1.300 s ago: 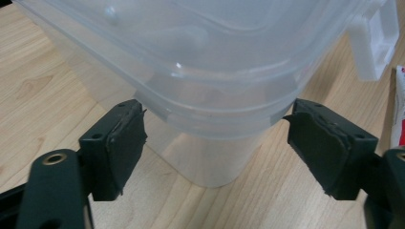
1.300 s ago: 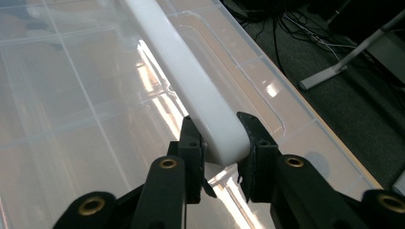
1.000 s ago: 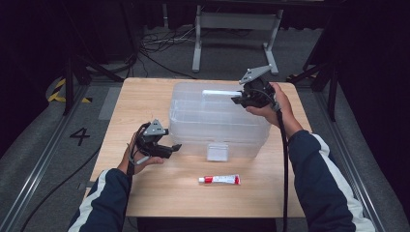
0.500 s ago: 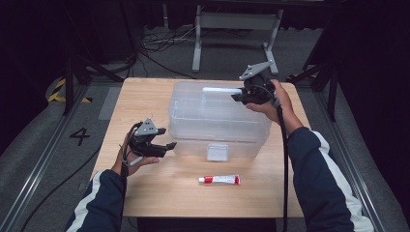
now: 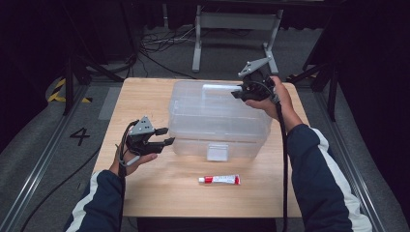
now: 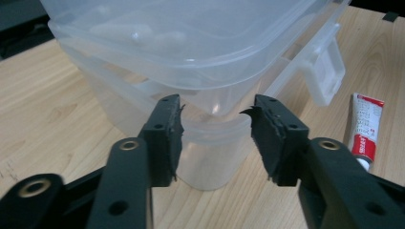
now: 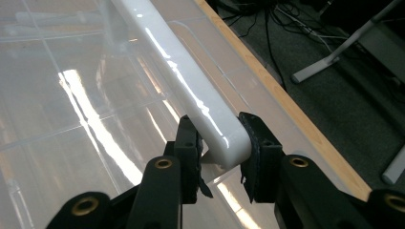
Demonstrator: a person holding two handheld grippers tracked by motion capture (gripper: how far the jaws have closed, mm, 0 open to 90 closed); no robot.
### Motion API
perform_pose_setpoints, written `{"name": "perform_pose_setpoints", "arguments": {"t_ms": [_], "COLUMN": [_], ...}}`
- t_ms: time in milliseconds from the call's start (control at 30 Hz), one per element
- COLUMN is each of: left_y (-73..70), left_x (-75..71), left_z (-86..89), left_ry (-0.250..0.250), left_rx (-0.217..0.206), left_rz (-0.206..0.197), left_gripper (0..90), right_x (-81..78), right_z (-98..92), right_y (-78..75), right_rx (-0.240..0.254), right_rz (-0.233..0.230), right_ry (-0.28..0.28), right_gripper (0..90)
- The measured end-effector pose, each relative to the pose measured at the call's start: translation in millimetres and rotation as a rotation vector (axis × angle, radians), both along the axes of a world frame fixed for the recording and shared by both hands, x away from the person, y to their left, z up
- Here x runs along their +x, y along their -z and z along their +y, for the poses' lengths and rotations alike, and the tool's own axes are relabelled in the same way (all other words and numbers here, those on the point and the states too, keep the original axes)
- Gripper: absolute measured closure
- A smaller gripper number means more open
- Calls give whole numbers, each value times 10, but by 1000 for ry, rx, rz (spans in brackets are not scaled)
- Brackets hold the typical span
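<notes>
The right hand-held gripper (image 7: 218, 143) clamps the box's white handle (image 7: 191, 90) to steady it, while the left hand-held gripper (image 6: 217, 129), jaws closing on nothing, nears the box (image 5: 217, 116) corner.

Clear, colourless plastic storage box (image 5: 217, 121) with a milky white handle (image 7: 191, 81) and a white latch (image 6: 327, 78). Red-and-white tube (image 5: 220, 180) on a pale wood-grain table (image 5: 145, 101). Black jaws on both grippers; dark sleeves (image 5: 319, 179) with white stripes.
</notes>
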State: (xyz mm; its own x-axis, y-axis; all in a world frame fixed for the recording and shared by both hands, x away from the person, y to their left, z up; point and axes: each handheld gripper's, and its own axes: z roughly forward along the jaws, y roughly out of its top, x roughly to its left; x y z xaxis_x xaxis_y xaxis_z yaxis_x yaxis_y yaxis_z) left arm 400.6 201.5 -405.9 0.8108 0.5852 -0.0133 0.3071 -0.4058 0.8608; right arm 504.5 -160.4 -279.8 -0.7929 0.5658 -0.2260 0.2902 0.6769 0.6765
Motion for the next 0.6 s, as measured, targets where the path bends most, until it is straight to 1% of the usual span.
{"name": "perform_pose_setpoints", "arguments": {"t_ms": [33,67,133,167,200,233,267,333,400,433,500,533,567,600], "left_y": [0,-5,-4,1,4,7,11,24,35,38,40,39,39,41], "left_x": [0,8,12,15,21,24,25,37,42,46,47,47,47,48], "left_z": [0,5,4,-4,-6,-8,-9,2,12,17,18,15,14,16], "left_ry": [0,2,-6,-17,-21,-27,-24,-10,-16,-14,-18,-21,-21,-21], "left_rx": [0,-13,-12,-15,-17,-14,-16,-22,-27,-30,-29,-21,-20,-23], "left_rz": [0,-1,-4,-2,0,-3,-5,-1,-3,-3,-4,-8,-8,-9], "left_gripper": [572,593,639,639,663,688,746,797,851,861,883,889,889,891], "right_x": [-2,-3,-7,-9,-10,-11,-14,-30,-50,-62,-66,-76,-76,-102], "right_z": [0,-1,0,2,5,8,10,14,12,10,3,-19,-19,-43], "right_y": [0,1,0,-1,-2,-3,0,11,14,16,18,12,12,2], "right_rx": [-1,-1,-3,-4,-7,-9,-8,-10,-13,-13,-6,-3,-3,-7], "right_rz": [-5,-7,-7,-9,-11,-13,-16,-25,-36,-44,-45,-52,-52,-59], "right_ry": [-1,-2,0,1,1,0,5,7,10,12,13,22,22,17], "right_gripper": [710,709,709,708,707,706,704,703,691,680,673,636,636,605]}}
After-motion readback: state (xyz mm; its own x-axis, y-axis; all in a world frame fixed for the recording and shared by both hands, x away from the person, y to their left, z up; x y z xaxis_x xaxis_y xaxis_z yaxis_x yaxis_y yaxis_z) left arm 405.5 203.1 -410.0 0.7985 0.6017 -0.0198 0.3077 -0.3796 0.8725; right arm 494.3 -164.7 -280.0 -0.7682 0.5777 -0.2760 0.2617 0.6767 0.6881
